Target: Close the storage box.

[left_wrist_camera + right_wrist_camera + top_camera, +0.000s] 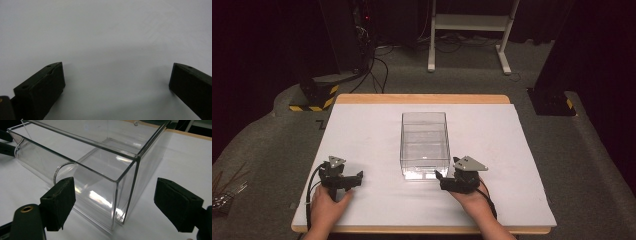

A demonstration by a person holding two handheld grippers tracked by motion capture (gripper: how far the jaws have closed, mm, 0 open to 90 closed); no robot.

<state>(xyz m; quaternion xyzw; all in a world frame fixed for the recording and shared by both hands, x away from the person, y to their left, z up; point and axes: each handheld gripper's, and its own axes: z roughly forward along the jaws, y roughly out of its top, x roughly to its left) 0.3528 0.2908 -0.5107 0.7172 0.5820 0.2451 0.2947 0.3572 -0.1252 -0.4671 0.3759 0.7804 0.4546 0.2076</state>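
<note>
The right gripper [113, 205] stands with its jaws spread wide and nothing pinched between them, the near corner of the clear plastic box [100, 170] sitting just ahead of the gap. The left gripper [116, 77] is spread just as wide over bare white tabletop [105, 30], gripping nothing. From above, the box [425, 145] stands open-topped and empty in the middle of the white table [362, 130], its near end toward the person; the right gripper [447, 180] hangs just beside its near right corner, the left gripper [352, 179] well apart to the left. It looks to me like an approach: the right hand lining up on the box's near end, not yet on it. The next move, I'd guess, calls for easing forward until a wall sits squarely between the pads before closing, since slick thin plastic could slip. The right gripper view gives the rounded cut-out in the box's wall, which the high view doesn't resolve; the high view gives both hands' spacing.
</note>
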